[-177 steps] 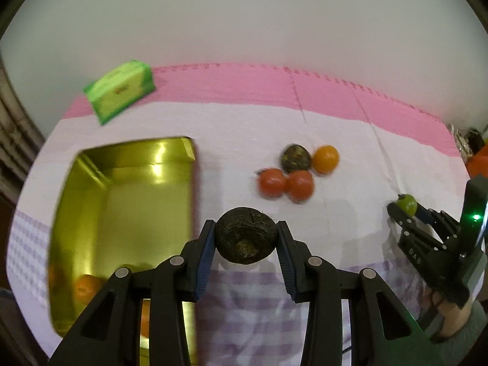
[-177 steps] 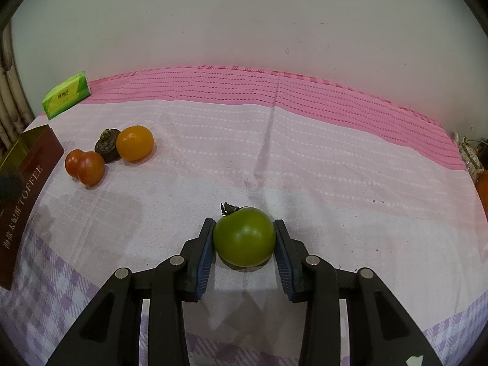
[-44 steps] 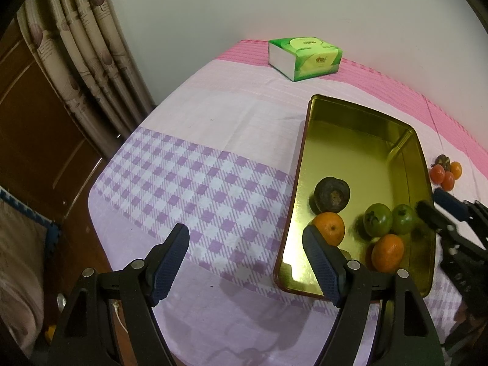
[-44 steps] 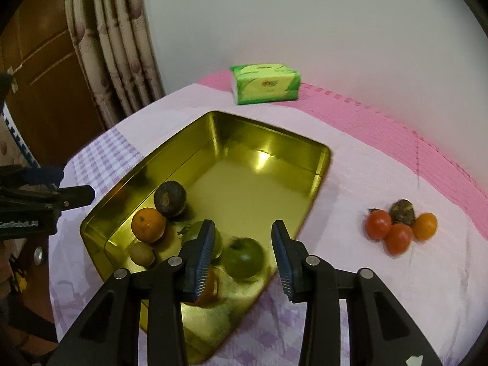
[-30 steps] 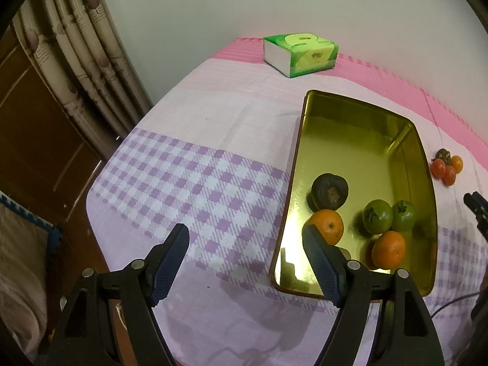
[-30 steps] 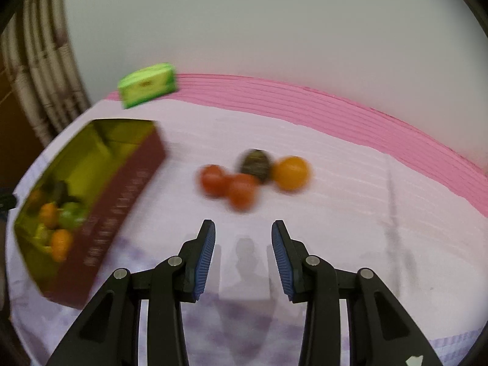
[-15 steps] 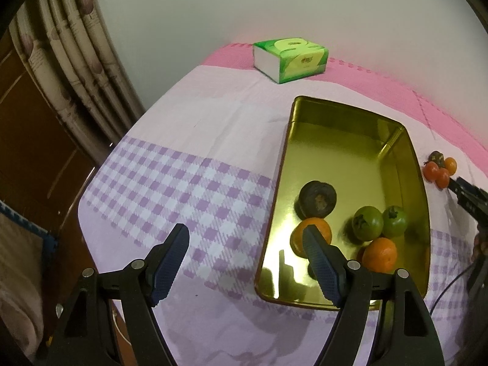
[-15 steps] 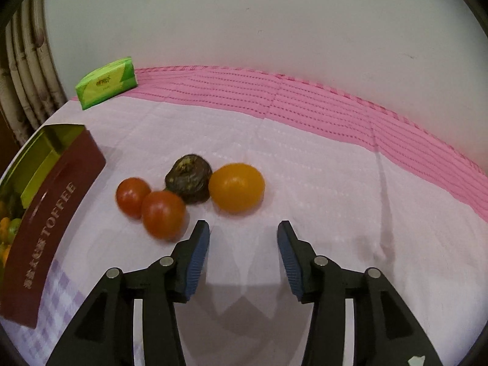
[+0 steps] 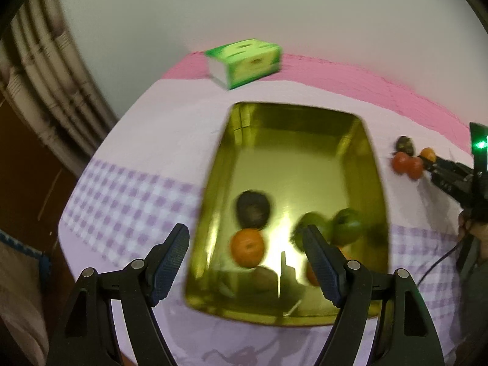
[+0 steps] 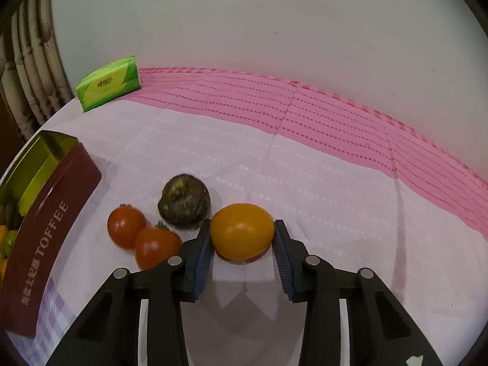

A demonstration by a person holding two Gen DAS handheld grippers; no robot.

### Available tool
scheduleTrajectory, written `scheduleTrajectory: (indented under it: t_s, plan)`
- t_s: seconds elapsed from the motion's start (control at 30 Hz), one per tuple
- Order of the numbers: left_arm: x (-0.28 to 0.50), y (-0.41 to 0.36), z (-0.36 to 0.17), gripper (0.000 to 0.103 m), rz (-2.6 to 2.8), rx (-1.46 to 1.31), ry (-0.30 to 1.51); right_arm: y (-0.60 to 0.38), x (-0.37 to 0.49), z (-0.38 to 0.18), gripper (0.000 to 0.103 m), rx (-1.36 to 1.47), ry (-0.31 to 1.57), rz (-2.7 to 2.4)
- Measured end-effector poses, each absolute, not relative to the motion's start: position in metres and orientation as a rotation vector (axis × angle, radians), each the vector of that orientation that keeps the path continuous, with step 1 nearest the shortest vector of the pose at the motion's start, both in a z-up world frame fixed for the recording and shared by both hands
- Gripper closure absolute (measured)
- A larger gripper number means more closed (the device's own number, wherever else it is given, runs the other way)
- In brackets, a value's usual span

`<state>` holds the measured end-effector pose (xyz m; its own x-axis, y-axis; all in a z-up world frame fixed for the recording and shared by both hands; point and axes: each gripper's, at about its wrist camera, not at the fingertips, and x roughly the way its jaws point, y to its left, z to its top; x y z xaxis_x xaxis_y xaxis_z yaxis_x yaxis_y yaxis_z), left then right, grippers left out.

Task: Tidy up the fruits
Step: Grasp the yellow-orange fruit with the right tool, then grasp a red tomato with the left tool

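Note:
A round orange fruit (image 10: 242,231) rests on the pink-and-white cloth between the pads of my right gripper (image 10: 242,228). Its jaws are closing and both pads touch the fruit's sides. Just left of it lie a dark wrinkled fruit (image 10: 184,201) and two red tomatoes (image 10: 126,225). The gold tin (image 9: 210,213) holds a dark fruit (image 9: 253,212), an orange (image 9: 247,251), two green fruits (image 9: 347,225) and more, partly hidden by my fingers. My left gripper (image 9: 244,231) hangs open above the tin's near end with nothing in it. My right gripper (image 9: 433,161) also shows at the right edge.
A green tissue box (image 10: 108,82) stands at the far left by the wall. The tin's dark red side (image 10: 55,219) reads TOFFEE. Curtains (image 9: 45,91) hang at the left past the table edge. A person's hand (image 9: 475,235) and a cable show at the right.
My right gripper has moved forward and down to the loose fruits, opened a little, then closed around the orange one. My left gripper has shifted right, over the tin's near end.

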<state>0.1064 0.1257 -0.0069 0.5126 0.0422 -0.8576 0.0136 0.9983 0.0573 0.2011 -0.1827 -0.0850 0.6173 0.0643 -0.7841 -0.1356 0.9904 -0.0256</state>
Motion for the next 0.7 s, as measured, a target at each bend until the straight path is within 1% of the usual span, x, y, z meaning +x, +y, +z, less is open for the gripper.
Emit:
scheduleTrajectory:
  t_s: [0.3, 0.57, 0.67, 0.7]
  plan:
    - [0.130, 0.030, 0.003, 0.026, -0.167, 0.083, 1.029, -0.231, 0.157, -0.085, 0.068, -0.053, 0.896, -0.020]
    - [0.152, -0.029, -0.016, 0.026, -0.245, 0.122, 1.069, -0.283, 0.130, -0.085, 0.067, 0.011, 0.895, -0.114]
    - [0.166, -0.037, -0.028, 0.030, -0.237, 0.119, 1.099, -0.286, 0.129, -0.085, 0.066, 0.039, 0.894, -0.113]
    - [0.170, -0.039, -0.032, 0.033, -0.233, 0.120, 1.107, -0.286, 0.128, -0.084, 0.066, 0.029, 0.895, -0.116]
